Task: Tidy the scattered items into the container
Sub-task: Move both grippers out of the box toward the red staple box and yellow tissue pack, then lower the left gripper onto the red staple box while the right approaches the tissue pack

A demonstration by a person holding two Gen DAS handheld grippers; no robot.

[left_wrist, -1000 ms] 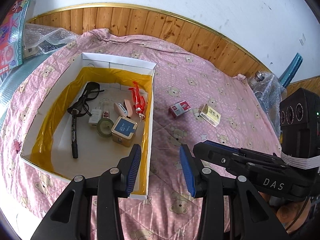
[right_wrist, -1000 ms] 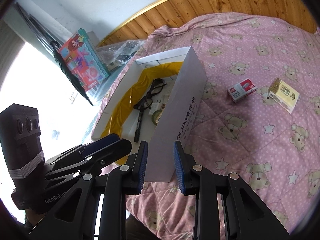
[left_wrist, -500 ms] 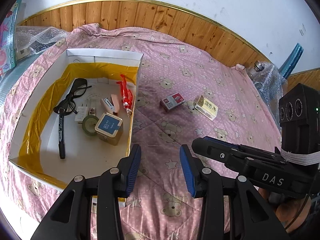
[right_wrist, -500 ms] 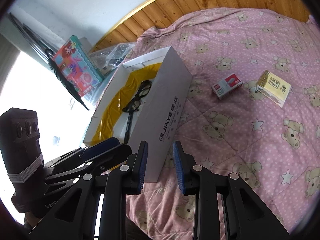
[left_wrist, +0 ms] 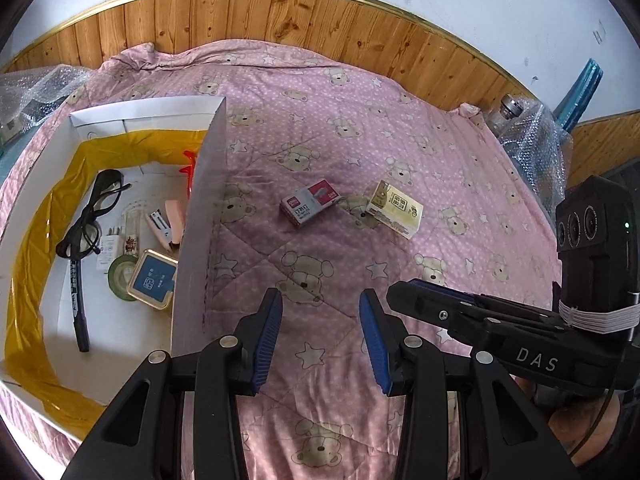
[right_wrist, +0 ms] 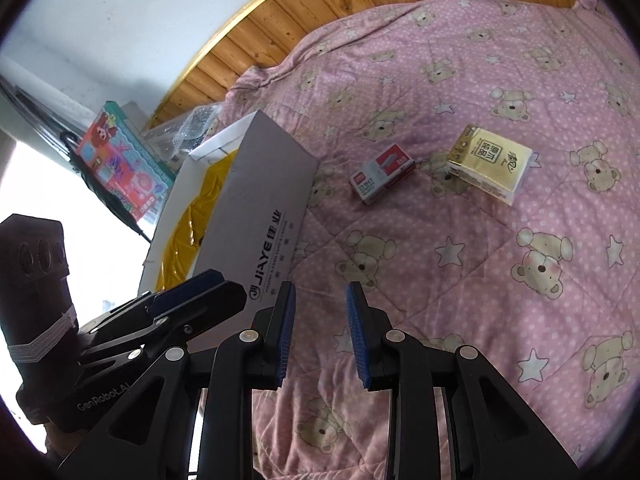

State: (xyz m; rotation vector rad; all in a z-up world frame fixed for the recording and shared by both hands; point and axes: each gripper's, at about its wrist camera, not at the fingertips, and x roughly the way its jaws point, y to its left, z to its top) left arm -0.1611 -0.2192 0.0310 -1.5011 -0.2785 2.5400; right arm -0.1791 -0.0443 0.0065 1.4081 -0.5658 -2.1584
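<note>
Two hand-held grippers hover over a pink bear-print quilt point(left_wrist: 320, 128) beside a white cardboard box lined with yellow plastic point(left_wrist: 200, 216). The black left gripper with blue pads point(left_wrist: 320, 336) is released, jaws spread and empty; the matching right gripper point(right_wrist: 320, 332) is also parted and grasps nothing. Two items lie loose on the quilt, near each other: a small grey-and-red staple box point(left_wrist: 310, 204) at 12 o'clock from the left gripper and a cream-and-gold tissue packet point(left_wrist: 395, 210) at 1 o'clock. Inside the box, at 10 o'clock, sit black-framed glasses point(left_wrist: 94, 212), a black marker pen point(left_wrist: 77, 300), a roll of green tape point(left_wrist: 120, 276), a blue-lidded square tin point(left_wrist: 154, 280) and a pink stapler point(left_wrist: 168, 222).
</note>
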